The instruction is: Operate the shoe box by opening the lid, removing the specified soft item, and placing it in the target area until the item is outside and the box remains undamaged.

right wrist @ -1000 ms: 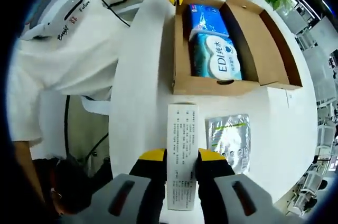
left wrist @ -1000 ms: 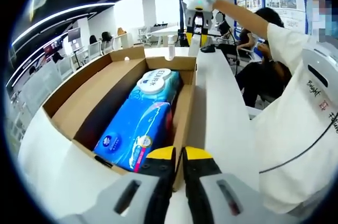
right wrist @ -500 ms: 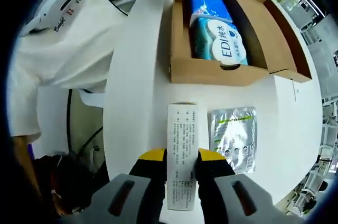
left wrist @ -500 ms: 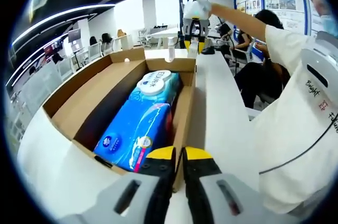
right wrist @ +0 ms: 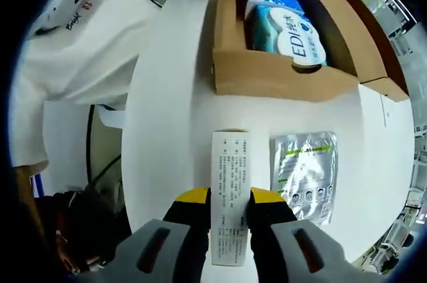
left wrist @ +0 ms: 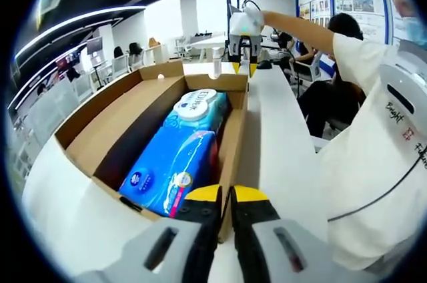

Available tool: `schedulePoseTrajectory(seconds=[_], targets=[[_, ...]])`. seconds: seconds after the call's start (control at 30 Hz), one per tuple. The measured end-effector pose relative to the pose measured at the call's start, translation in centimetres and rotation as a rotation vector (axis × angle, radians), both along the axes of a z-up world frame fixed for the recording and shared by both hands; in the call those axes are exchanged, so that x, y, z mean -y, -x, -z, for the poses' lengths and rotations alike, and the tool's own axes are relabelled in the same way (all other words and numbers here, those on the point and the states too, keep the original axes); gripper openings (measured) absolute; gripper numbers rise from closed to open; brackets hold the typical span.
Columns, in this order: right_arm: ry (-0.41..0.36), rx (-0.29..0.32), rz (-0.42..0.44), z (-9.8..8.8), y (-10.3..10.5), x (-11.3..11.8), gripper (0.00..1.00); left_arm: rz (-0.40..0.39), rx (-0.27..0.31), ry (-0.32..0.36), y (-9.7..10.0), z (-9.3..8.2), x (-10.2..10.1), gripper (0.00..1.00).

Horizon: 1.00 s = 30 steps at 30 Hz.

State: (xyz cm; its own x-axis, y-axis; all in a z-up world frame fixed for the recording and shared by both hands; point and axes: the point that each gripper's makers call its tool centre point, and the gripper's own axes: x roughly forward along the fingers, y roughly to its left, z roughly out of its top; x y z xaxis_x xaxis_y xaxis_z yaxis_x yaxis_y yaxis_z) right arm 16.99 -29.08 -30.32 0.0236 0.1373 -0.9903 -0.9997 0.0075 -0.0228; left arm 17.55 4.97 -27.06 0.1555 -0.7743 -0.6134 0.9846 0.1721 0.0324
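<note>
L tool (left wrist: 225,196) clamped on box (left wrist: 235,123) wall, wipes (left wrist: 177,153) inside. R tool (right wrist: 229,197) grips leaflet (right wrist: 229,189) above surface (right wrist: 173,109), beside foil pack (right wrist: 303,176).

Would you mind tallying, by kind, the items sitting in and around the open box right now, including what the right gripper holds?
Cardboard shoe box: 1
Blue wet-wipe pack inside the box: 1
Silver foil pouch on the table: 1
White printed carton in the right gripper: 1
Total: 4
</note>
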Motion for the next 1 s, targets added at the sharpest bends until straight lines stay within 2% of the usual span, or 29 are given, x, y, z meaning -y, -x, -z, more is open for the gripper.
schedulePoseTrajectory(seconds=[0.57, 0.77, 1.0], targets=[[0.016, 0.012, -0.041, 1.3, -0.2, 0.0, 0.2, 0.001, 0.003, 0.003, 0.0, 0.0, 0.0, 0.05], [0.007, 0.019, 0.018, 1.5, -0.6, 0.3, 0.21, 0.003, 0.002, 0.004, 0.0, 0.0, 0.0, 0.05], [0.008, 0.043, -0.013, 1.5, -0.8, 0.3, 0.21, 0.002, 0.003, 0.007, 0.1, 0.0, 0.0, 0.05]])
